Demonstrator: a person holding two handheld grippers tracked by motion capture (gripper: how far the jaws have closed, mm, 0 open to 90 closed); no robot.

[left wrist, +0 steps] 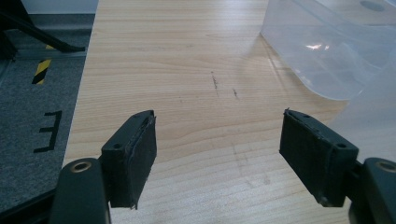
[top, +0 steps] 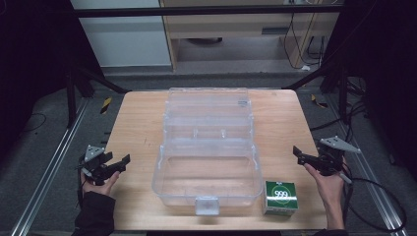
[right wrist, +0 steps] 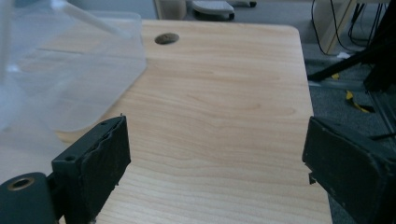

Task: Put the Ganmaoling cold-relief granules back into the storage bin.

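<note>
Nearest the lens: black rubber pads of the left gripper point(left wrist: 219, 154), spread wide over bare wood with nothing between; same for the right gripper point(right wrist: 215, 172), jaws well apart and empty. Both held low by the counter point(top: 137, 123) edges, left gripper point(top: 118, 164) and right gripper point(top: 298, 153) pointing inward toward the middle.

Between the two grippers: clear plastic organiser box point(top: 209, 147), lid thrown back and away from both, tiers stepped open, latch tab point(top: 206, 205) at the near wall. Rounded corner of it just ahead and to the inner side of the left gripper point(left wrist: 327, 56); another corner ahead and inward of the right gripper point(right wrist: 79, 70).

Just inward of the right gripper, slightly nearer the person, close beside the box's near corner: small green-and-white carton point(top: 281, 196), likely the thing to go in.

Handling, as a judgement: carton probably light, stiff enough at the edges yet crushable across the broad faces, cardboard not slippery against rubber. Best taken across two opposite side walls, pads flat, moderate squeeze. Box likely light, thin-walled, smooth and prone to sliding; steady by a rim or wall if pushed.

Count: two grippers, one box, one latch tab, one carton, one counter.
</note>
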